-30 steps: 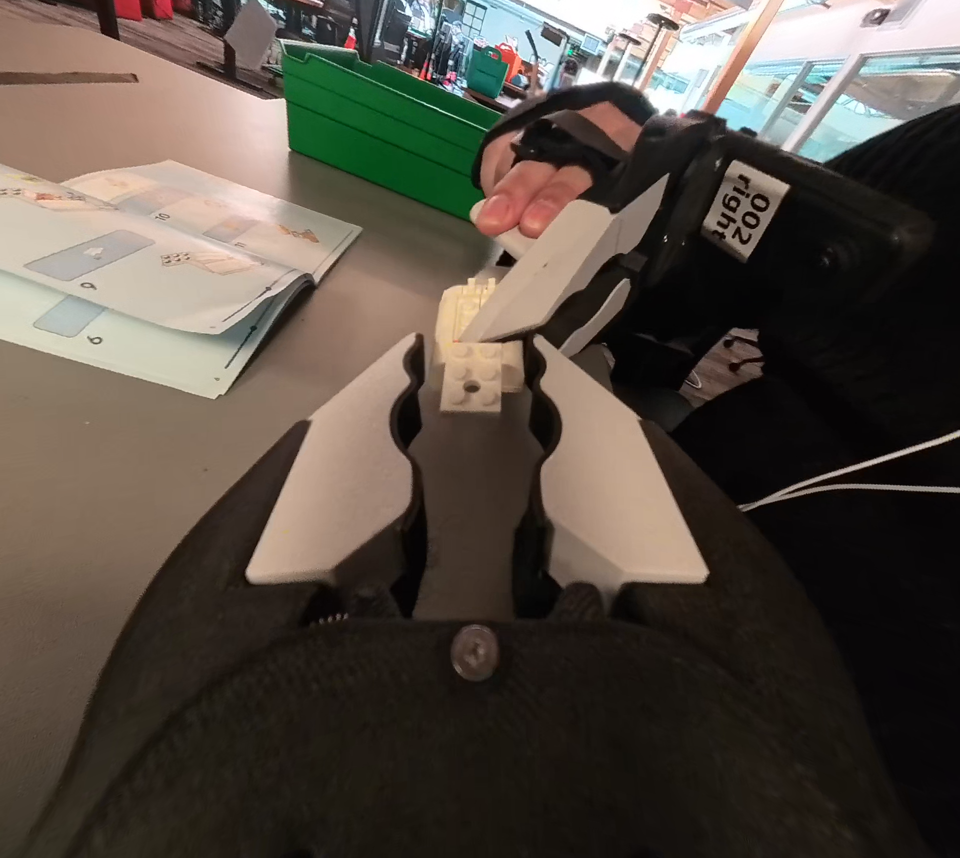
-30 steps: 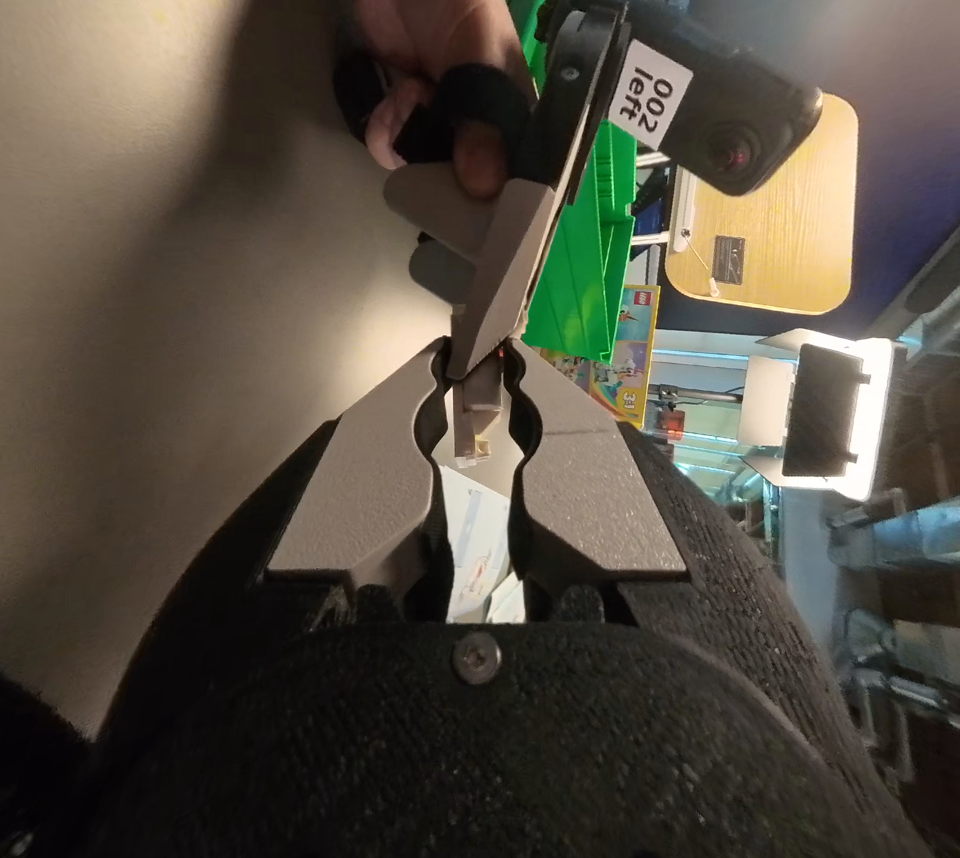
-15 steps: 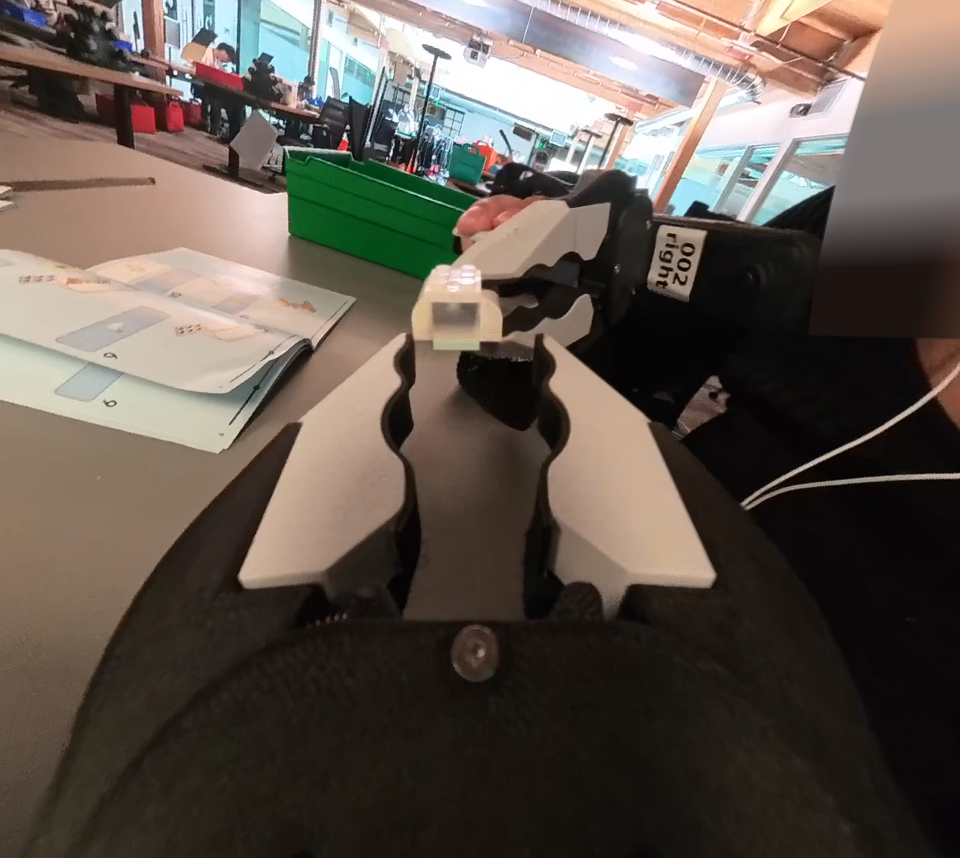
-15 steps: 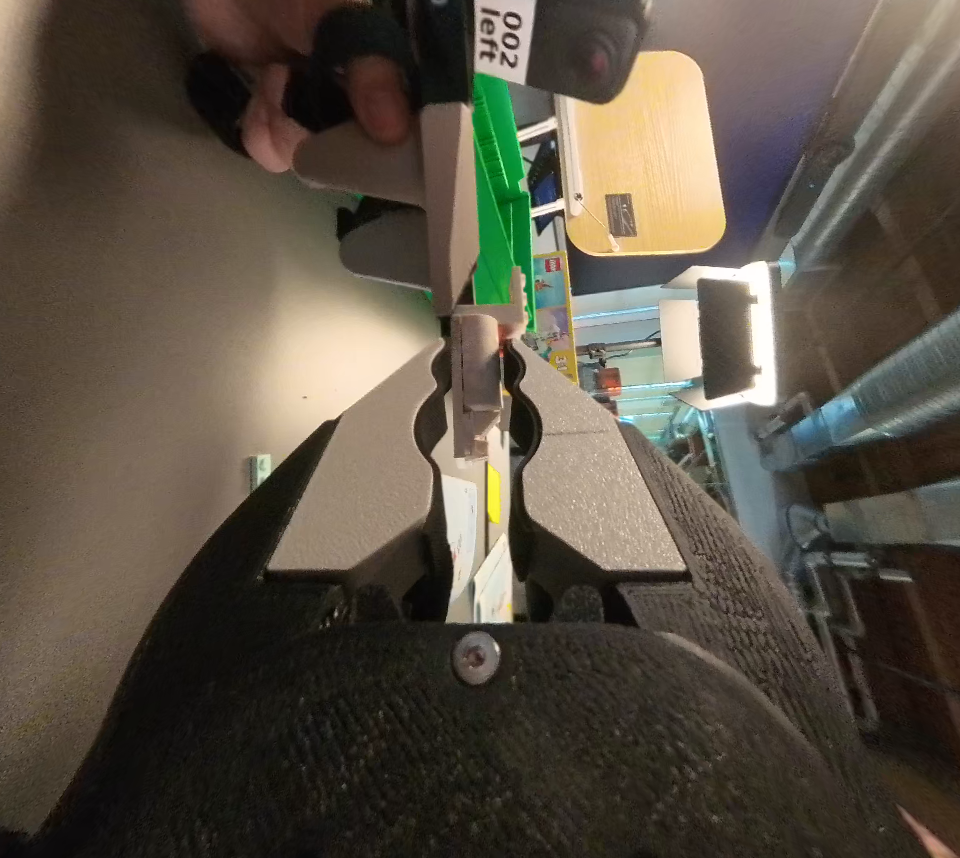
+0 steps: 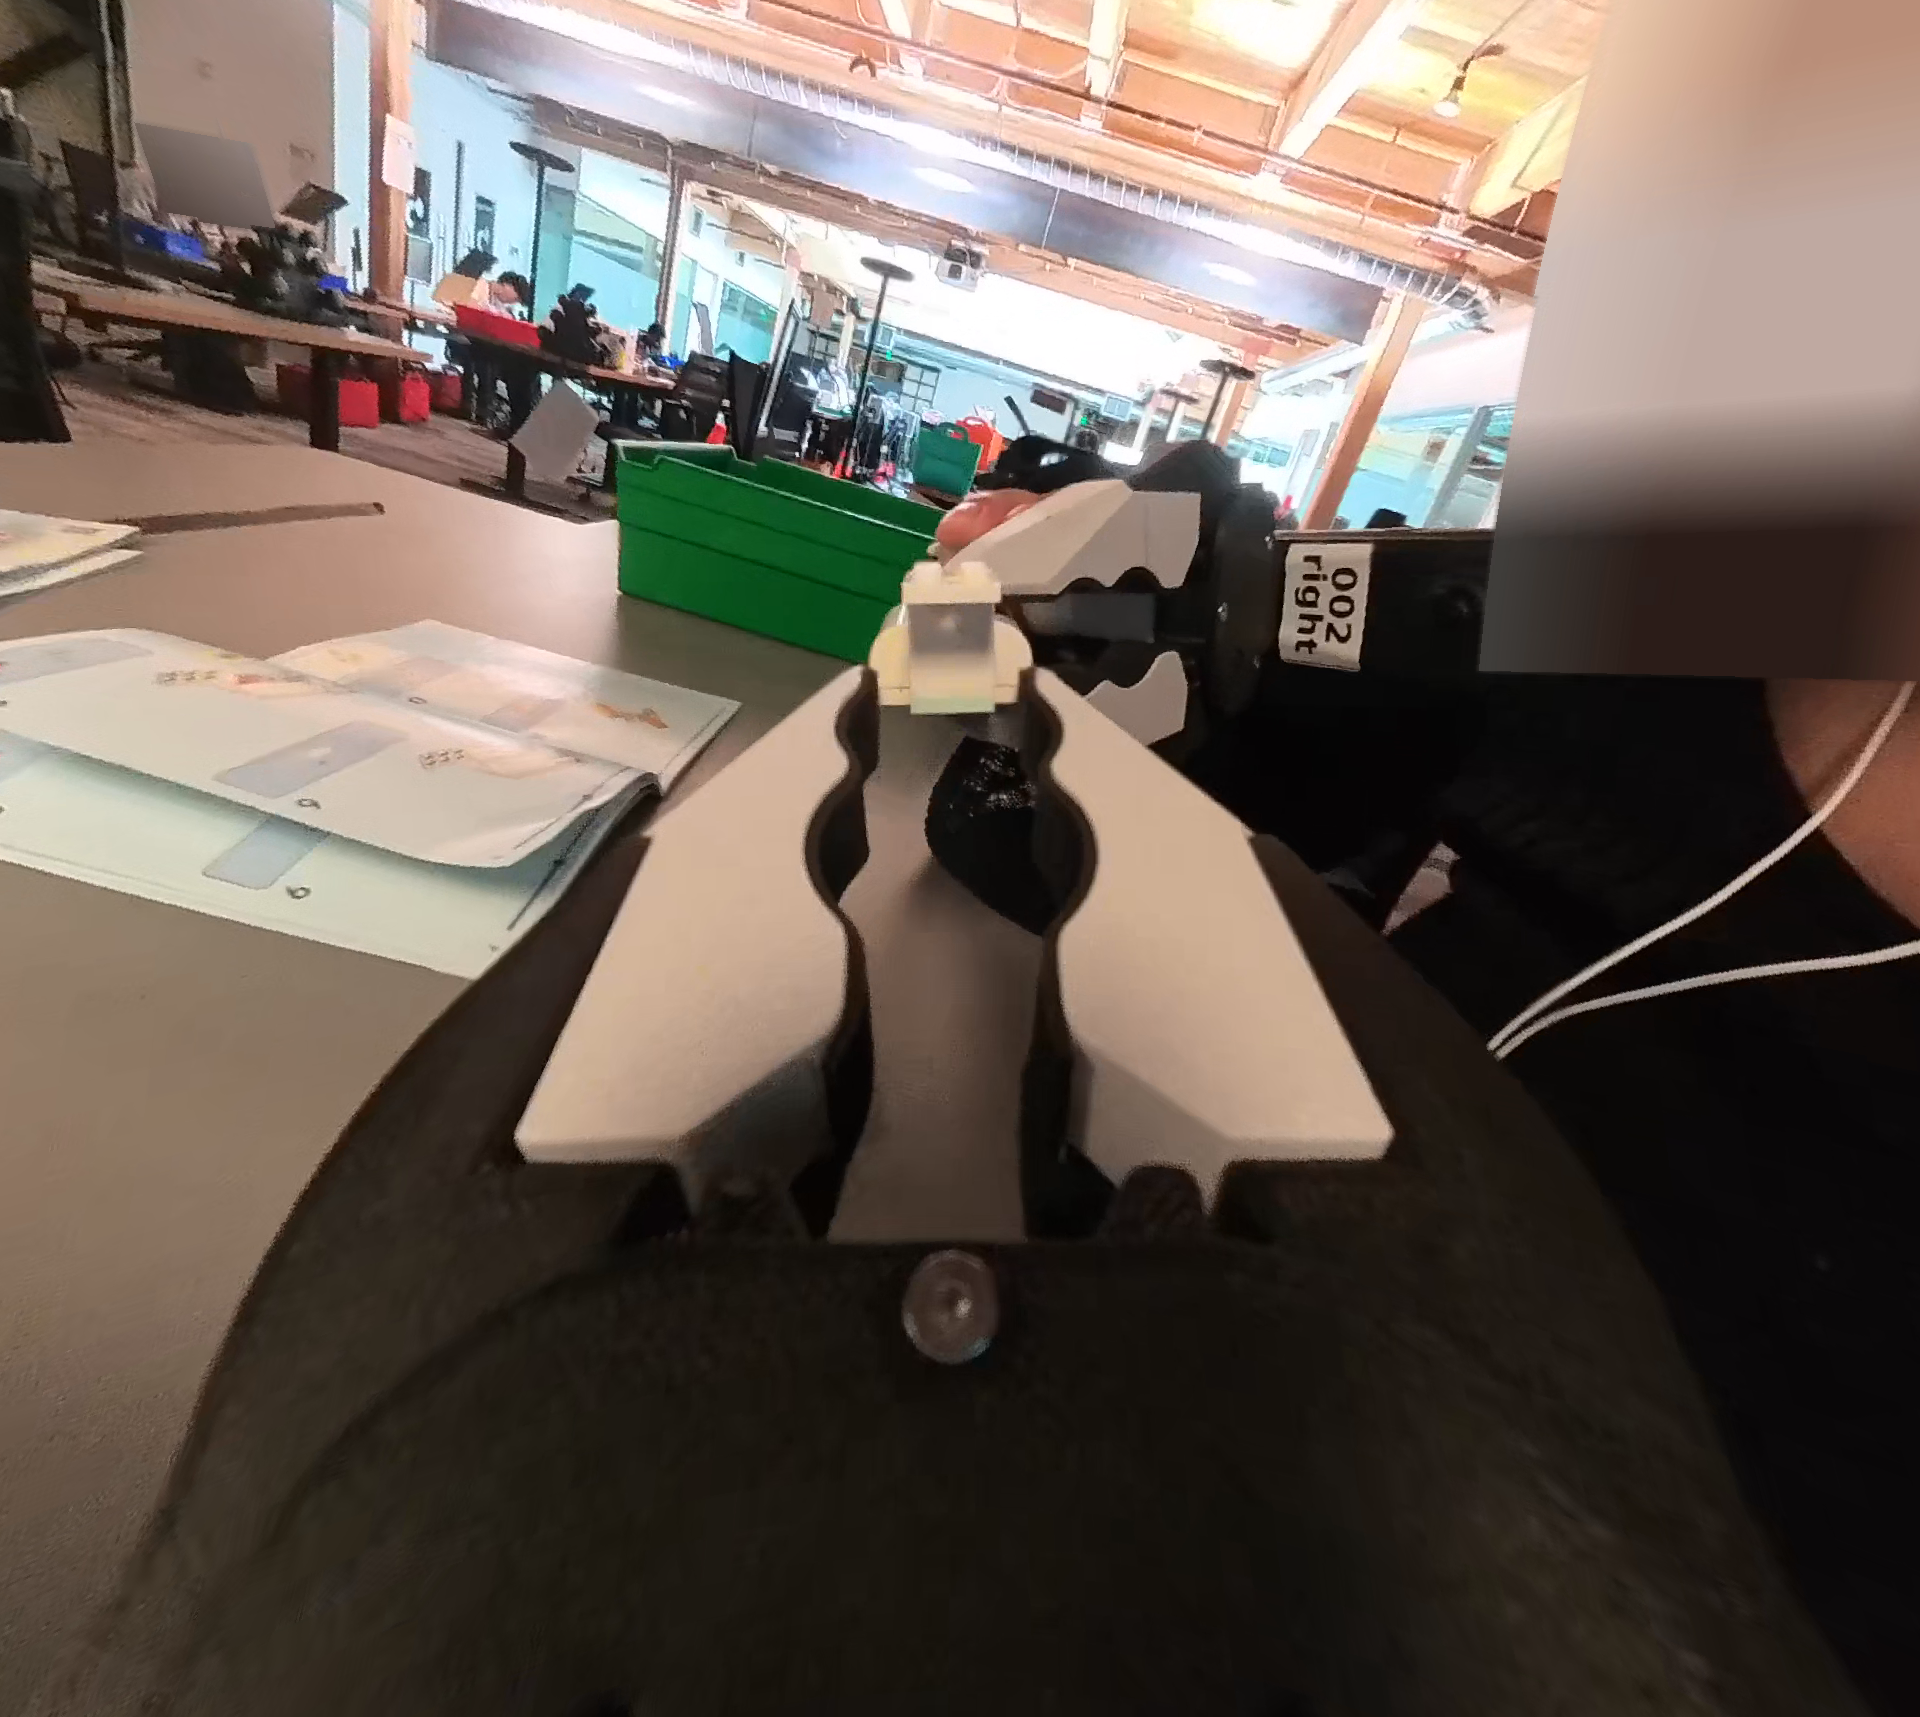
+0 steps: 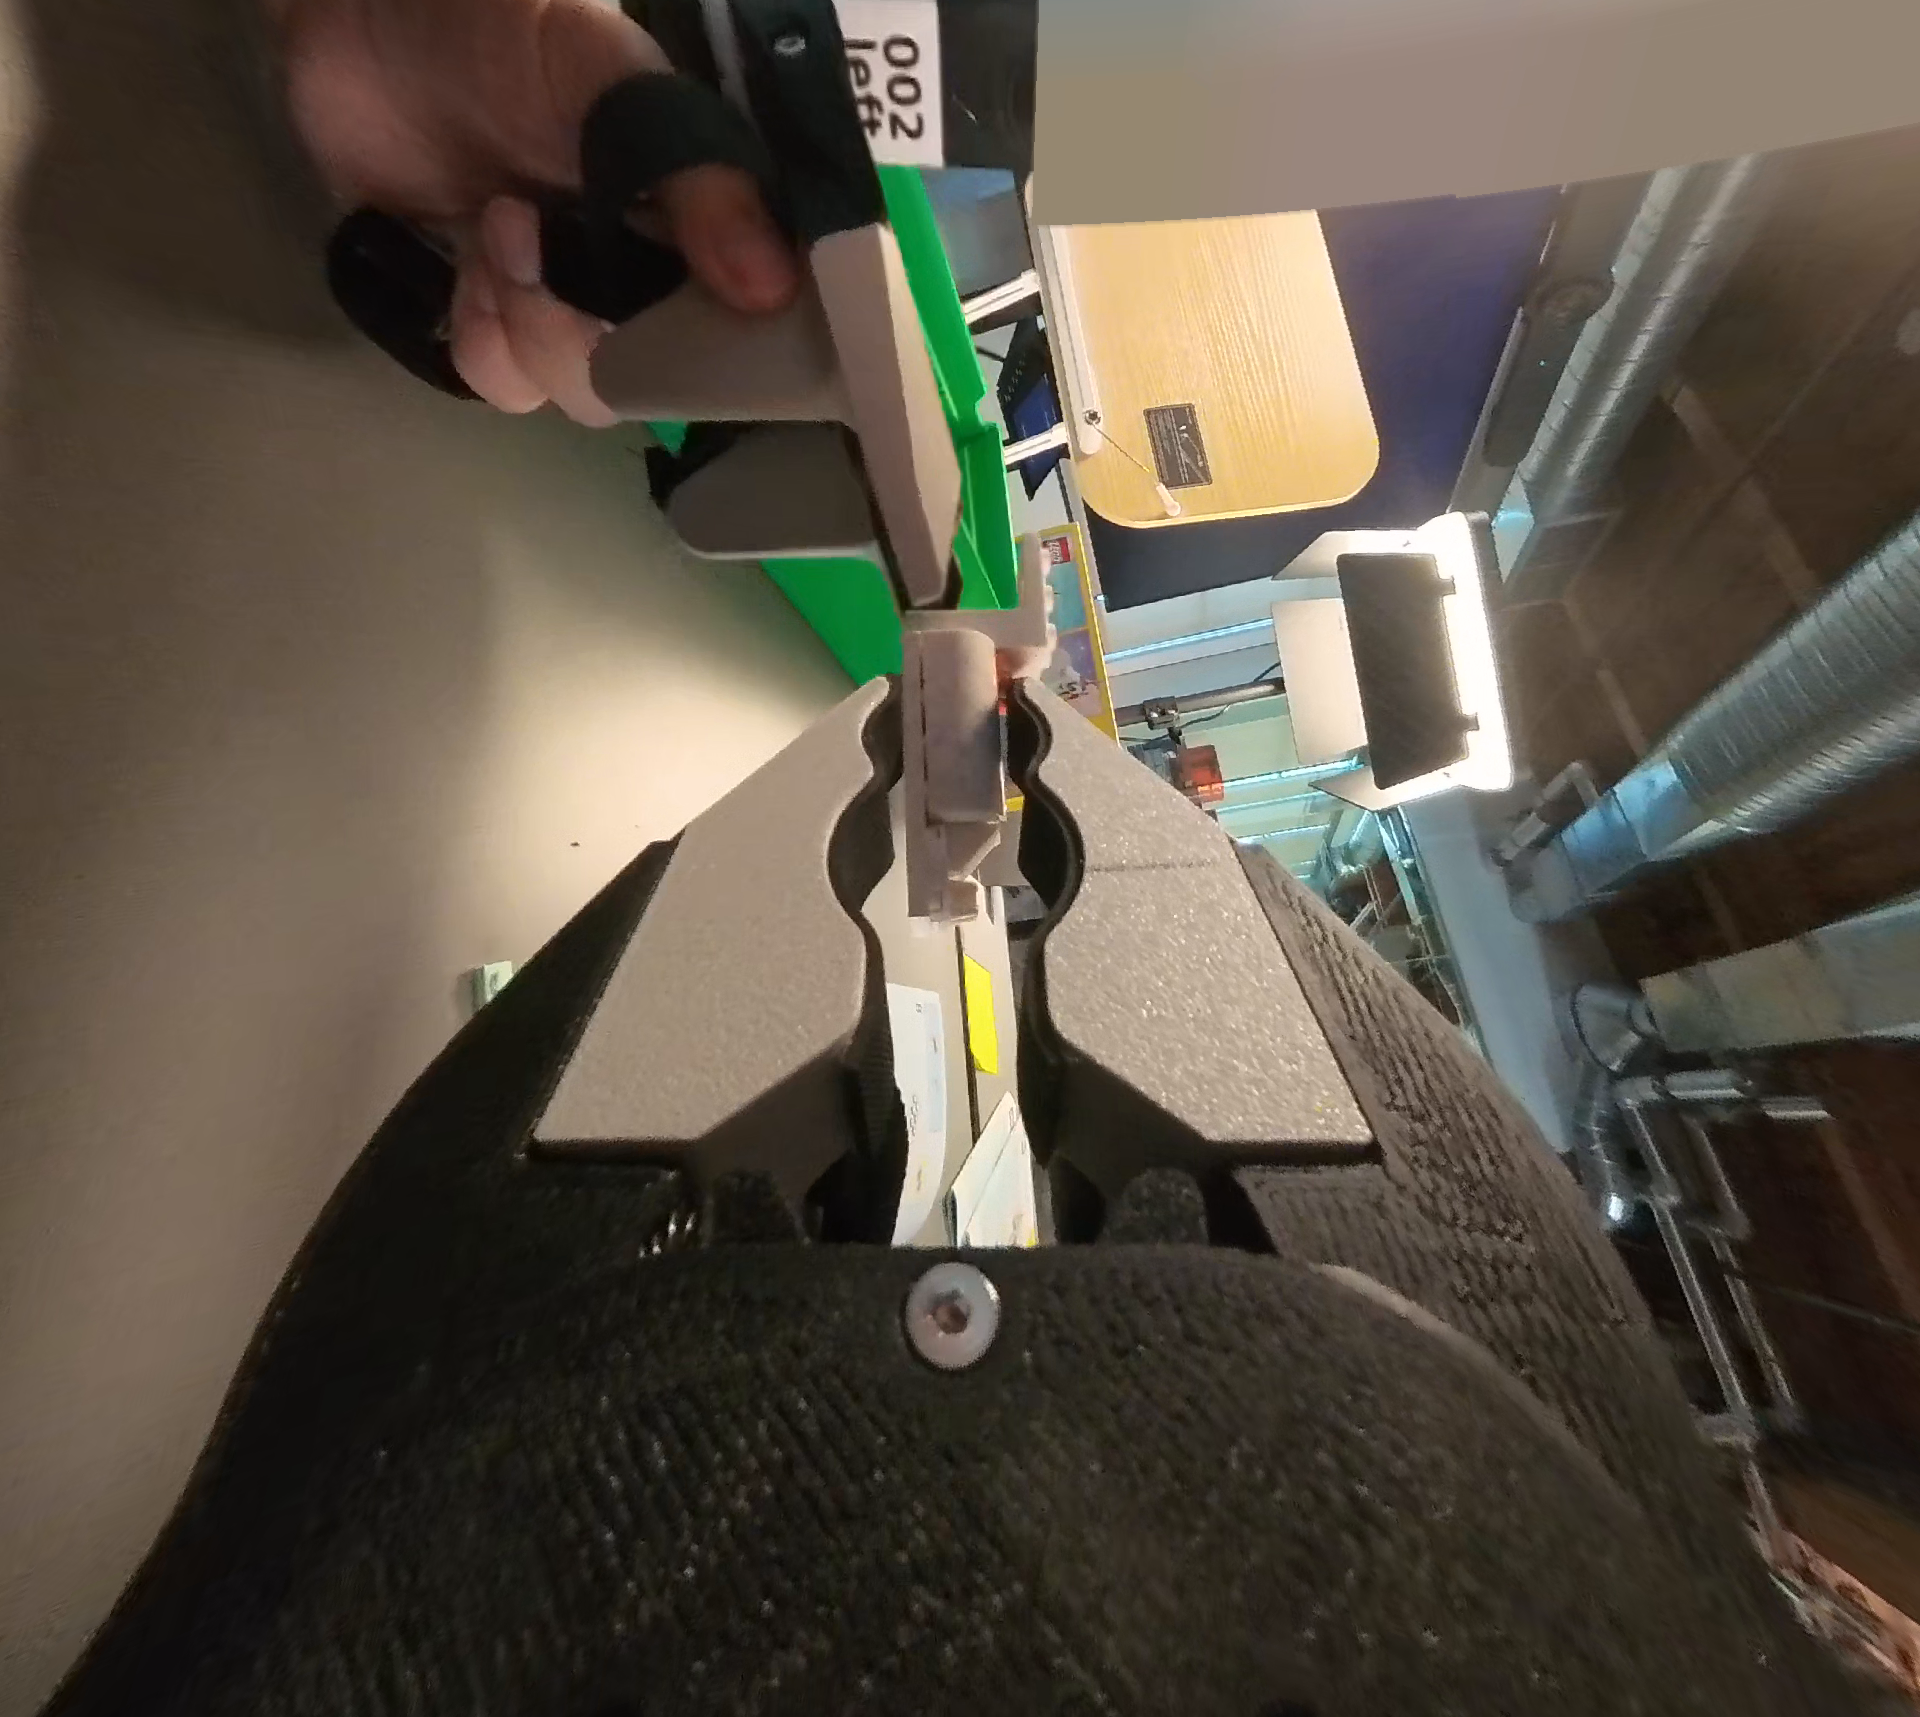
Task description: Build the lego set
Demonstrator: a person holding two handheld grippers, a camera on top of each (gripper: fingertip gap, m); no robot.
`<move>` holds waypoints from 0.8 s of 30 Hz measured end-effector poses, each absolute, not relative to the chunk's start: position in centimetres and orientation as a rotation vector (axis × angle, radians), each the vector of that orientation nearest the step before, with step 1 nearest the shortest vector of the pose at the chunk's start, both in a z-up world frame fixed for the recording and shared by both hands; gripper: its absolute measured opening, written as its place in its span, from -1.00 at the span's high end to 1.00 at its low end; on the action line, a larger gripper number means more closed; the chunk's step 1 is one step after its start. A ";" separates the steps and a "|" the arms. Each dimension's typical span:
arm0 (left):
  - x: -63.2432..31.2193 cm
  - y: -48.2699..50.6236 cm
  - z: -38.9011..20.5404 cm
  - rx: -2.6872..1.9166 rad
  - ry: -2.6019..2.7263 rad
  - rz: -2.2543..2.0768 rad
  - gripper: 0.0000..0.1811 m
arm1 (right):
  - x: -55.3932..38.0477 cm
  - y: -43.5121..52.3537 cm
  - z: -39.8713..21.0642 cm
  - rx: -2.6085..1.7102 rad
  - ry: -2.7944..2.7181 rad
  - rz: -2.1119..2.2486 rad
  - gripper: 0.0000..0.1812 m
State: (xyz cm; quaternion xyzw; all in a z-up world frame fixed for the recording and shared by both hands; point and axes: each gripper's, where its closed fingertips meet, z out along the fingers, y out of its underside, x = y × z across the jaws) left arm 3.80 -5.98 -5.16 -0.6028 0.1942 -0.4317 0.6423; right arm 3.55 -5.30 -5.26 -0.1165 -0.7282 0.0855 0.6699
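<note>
A small white lego assembly is held in the air above the grey table. My left gripper is shut on it at the fingertips. In the left wrist view, the right gripper's upper finger comes in from the right and touches the assembly's top stud; the lower fingertip is hidden. In the right wrist view my right gripper is shut on the assembly, which runs back between the fingers. The left gripper's fingers meet its far end from above, in a person's hand.
An open instruction booklet lies on the table to the left. A green bin stands behind the grippers and shows in the right wrist view. A colourful lego box stands past the bin. A person's dark sleeve and white cable fill the right side. Less than 4 cm separates the two grippers' tips.
Both grippers have lifted and tilted up, keeping the white assembly between them. The right gripper has swung from pressing down at an angle to lying level beside the left one.
</note>
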 end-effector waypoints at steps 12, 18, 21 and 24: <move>4.2 -6.0 -5.4 -1.441 0.503 -0.948 0.84 | 3.6 -5.5 -5.4 -0.215 -1.650 0.177 0.81; 4.7 -6.3 -5.6 -1.469 0.539 -0.943 0.84 | 3.9 -5.8 -5.6 -0.071 -1.719 0.026 0.81; 5.0 -6.5 -5.9 -1.482 0.564 -0.935 0.85 | 4.2 -6.0 -5.7 0.009 -1.754 -0.060 0.81; 5.3 -6.5 -6.2 -1.499 0.576 -0.932 0.85 | 4.4 -6.1 -6.1 0.081 -1.789 -0.157 0.81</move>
